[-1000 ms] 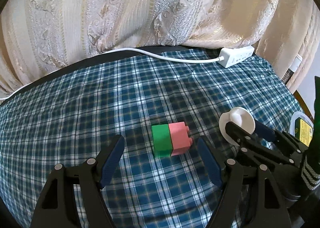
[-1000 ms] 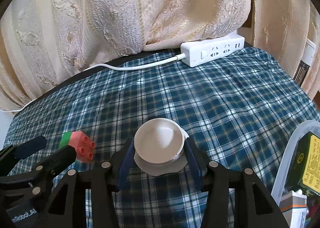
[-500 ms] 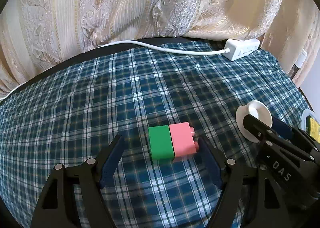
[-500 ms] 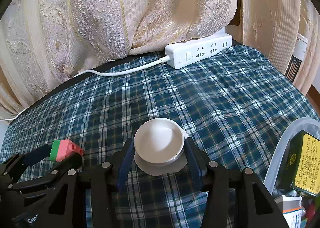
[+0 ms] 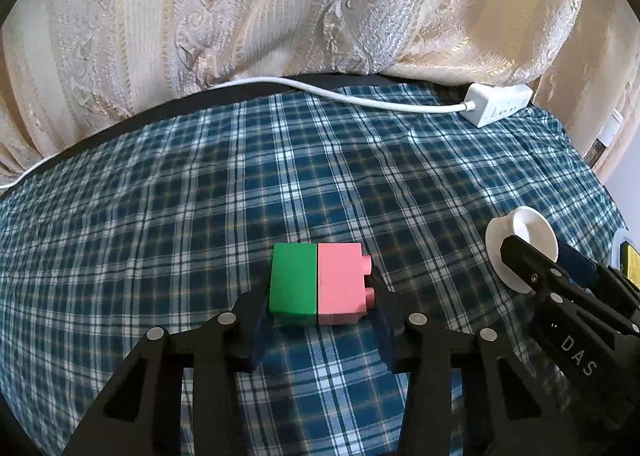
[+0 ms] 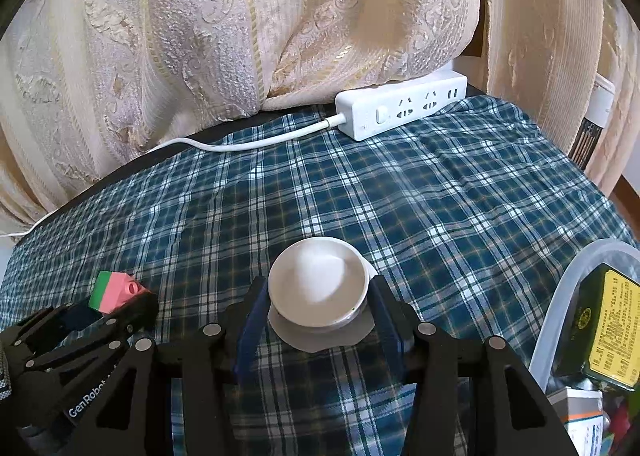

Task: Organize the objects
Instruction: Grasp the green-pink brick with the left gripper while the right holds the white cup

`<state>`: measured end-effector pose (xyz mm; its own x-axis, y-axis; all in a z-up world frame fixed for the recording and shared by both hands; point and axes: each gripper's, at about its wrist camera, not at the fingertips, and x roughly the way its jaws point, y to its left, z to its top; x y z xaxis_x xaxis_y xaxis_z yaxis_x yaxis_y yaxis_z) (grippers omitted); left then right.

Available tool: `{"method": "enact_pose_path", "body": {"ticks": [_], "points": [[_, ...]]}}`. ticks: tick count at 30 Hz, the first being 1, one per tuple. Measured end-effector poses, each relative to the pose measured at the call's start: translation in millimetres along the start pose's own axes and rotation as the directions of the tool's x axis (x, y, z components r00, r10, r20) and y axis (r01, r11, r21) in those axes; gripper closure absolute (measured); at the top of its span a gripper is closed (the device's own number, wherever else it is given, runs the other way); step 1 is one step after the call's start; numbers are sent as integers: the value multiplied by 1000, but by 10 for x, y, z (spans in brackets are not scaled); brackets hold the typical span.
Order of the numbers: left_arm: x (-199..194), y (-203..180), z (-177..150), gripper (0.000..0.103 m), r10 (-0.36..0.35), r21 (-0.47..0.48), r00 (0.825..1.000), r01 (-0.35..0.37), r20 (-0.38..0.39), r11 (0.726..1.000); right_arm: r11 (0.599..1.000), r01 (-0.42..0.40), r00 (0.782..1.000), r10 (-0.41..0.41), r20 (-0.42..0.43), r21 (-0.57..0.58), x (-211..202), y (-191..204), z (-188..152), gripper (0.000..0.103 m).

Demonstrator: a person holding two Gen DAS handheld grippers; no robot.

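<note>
A green and pink toy block, two bricks joined side by side, lies on the blue plaid cloth. My left gripper is closing on it, with the blue pads against the green side and the pink studded side. From the right wrist view the block shows at lower left between the left gripper's fingers. My right gripper is shut on a small white round cup with a thin film flange beneath it. The cup also appears at the right of the left wrist view.
A white power strip with its cable lies at the cloth's far edge, under cream patterned curtains. At the right, a clear plastic bin holds a green and yellow box and other packages.
The left gripper's jaws have come in from wide apart to the sides of the green and pink block. The right gripper still holds the white cup in place.
</note>
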<state>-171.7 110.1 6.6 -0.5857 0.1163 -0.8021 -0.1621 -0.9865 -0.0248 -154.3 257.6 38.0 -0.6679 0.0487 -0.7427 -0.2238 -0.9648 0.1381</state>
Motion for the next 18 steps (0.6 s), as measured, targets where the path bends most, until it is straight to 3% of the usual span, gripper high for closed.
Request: {"method": "enact_pose_path", "body": {"ticks": [9,18], "points": [[-191,-3,20,59,80,12,994,-81,68,997,999,-29,997,27,67,20,-299,-17,89,49],[-415,-37,49,59,88,5,989,-90,118,996,999,-49,986,47,159,6,-728,46,126,49]]}}
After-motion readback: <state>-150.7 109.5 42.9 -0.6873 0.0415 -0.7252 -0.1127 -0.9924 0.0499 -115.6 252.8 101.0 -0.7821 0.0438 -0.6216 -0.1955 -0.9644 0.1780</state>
